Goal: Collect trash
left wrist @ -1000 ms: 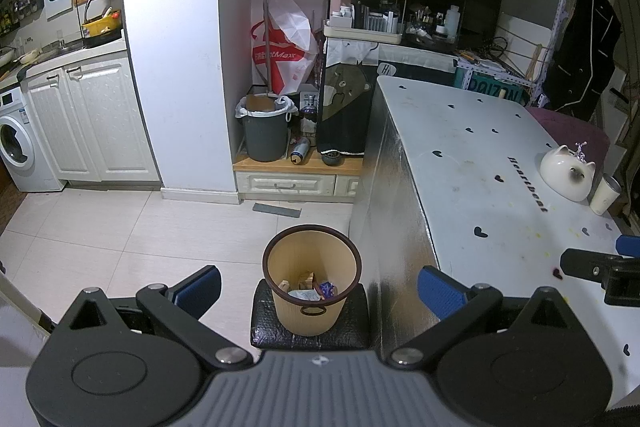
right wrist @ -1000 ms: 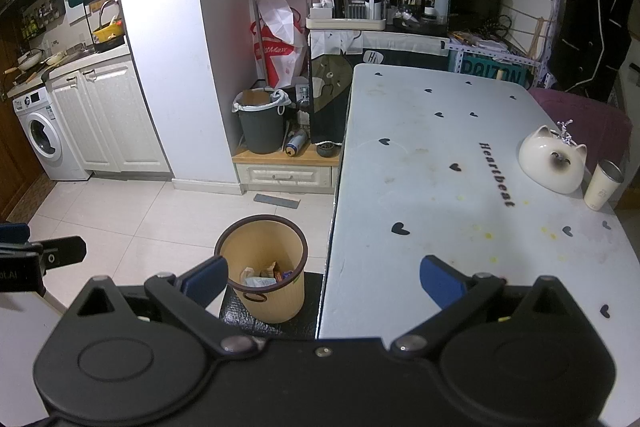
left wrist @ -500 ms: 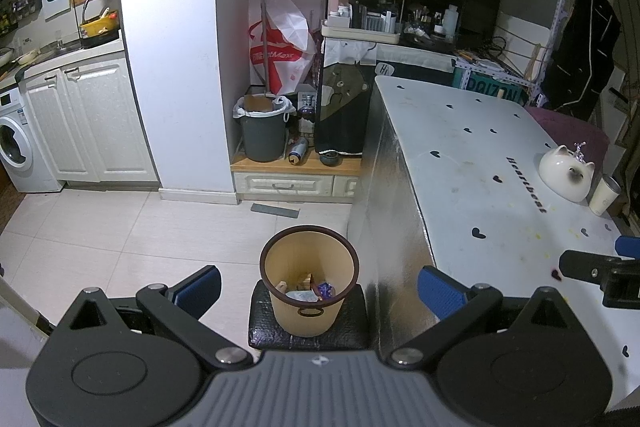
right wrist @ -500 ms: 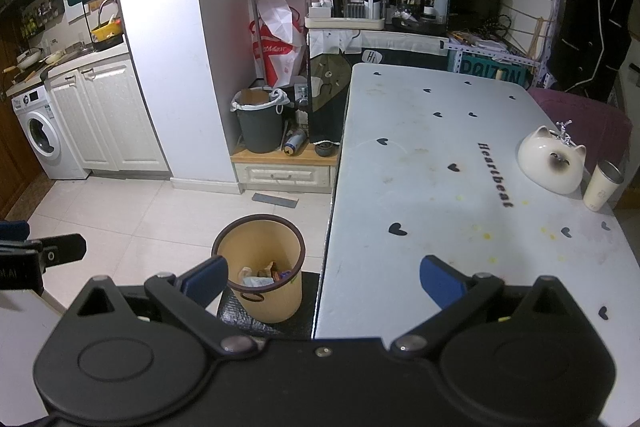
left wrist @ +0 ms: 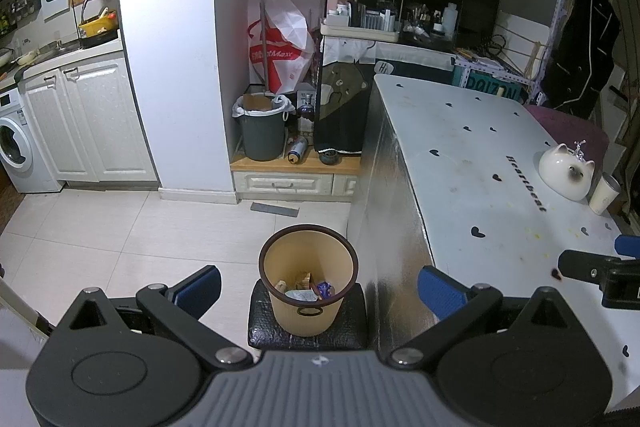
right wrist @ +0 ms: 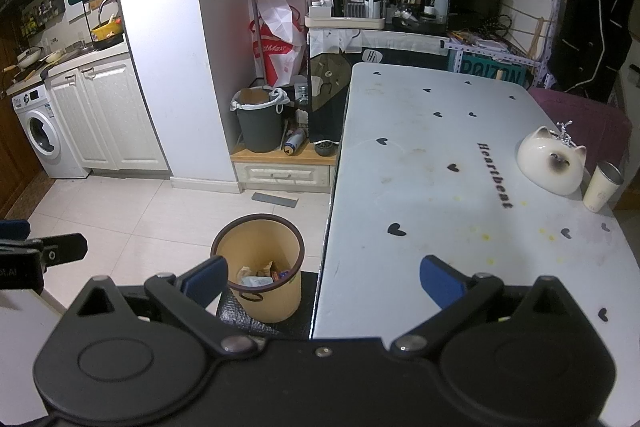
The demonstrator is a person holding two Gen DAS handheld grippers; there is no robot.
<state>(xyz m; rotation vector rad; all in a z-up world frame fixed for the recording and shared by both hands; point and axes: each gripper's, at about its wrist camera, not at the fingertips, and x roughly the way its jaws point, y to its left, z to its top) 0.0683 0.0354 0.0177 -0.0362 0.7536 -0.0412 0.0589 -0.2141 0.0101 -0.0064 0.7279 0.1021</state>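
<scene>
A: Fig. legend, pls. Handling first: the trash (left wrist: 307,290)?

B: Judged light & soft: crumpled paper, small wrappers, a cardboard scrap. Should crush under the pads, so pinch at a bunched fold, not a flat face. Glossy wrapper prob. slippery. Nothing there looks fragile.

A: Appearance & location?

B: Mixed white, tan & blue-purple bits, lying at the bottom of the beige bin (left wrist: 308,279) w/ dark rim & small front handle. Bin stands on a black stool (left wrist: 256,319), just beside the white table (right wrist: 440,155) edge, on the floor side. Table top bare of litter as far as visible; only a cat-shaped ceramic (right wrist: 551,165) & cup (right wrist: 602,187) near its far right edge, plus yellowish specks.

A: Grippers?

B: Left gripper (left wrist: 319,287): fingers spread wide, nothing between, hovering above the bin. Right gripper (right wrist: 323,277): likewise apart & empty, over the table's near-left edge.

A: Stage?

B: Prob. near the end; any stray piece elsewhere can't be told.
</scene>
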